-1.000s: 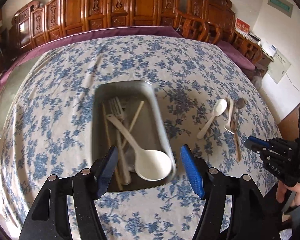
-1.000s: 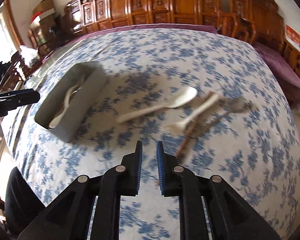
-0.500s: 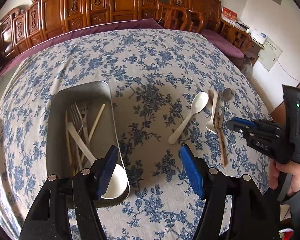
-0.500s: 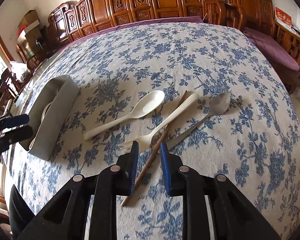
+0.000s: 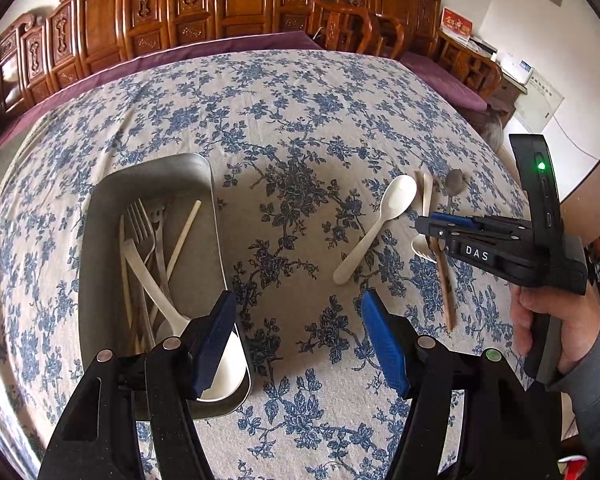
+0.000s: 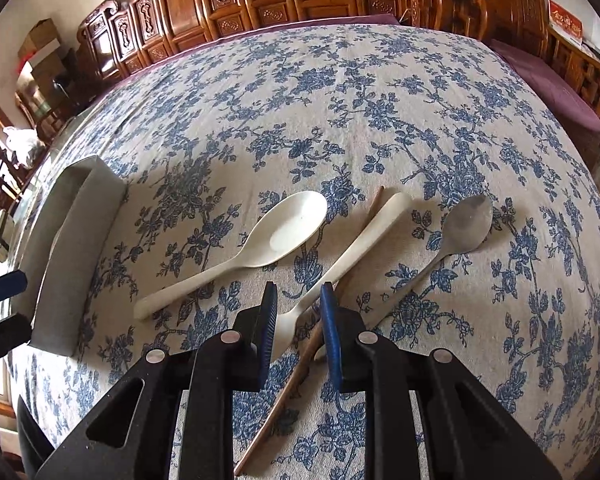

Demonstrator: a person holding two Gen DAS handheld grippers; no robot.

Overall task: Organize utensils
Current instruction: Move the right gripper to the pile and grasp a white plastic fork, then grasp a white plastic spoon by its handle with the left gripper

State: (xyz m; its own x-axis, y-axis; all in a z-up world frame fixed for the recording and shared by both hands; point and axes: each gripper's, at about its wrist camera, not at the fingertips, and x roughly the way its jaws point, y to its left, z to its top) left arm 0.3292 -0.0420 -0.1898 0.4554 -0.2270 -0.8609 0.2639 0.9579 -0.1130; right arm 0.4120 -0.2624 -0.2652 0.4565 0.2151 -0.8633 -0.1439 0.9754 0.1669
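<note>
Four utensils lie loose at centre frame in the right view; the right gripper (image 6: 298, 312), jaws slightly apart, straddles the white fork (image 6: 352, 252), likely to lift it. Left gripper (image 5: 298, 338) gapes empty beside the tray (image 5: 100, 208) at lower left.

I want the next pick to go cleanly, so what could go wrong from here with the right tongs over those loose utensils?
1. The right tongs straddle the white fork, which lies against a brown chopstick; closing could pinch both.
2. The metal spoon lies just beside them and may get nudged.
3. The metal tray already holds crossed utensils, so a dropped piece could land askew.
</note>
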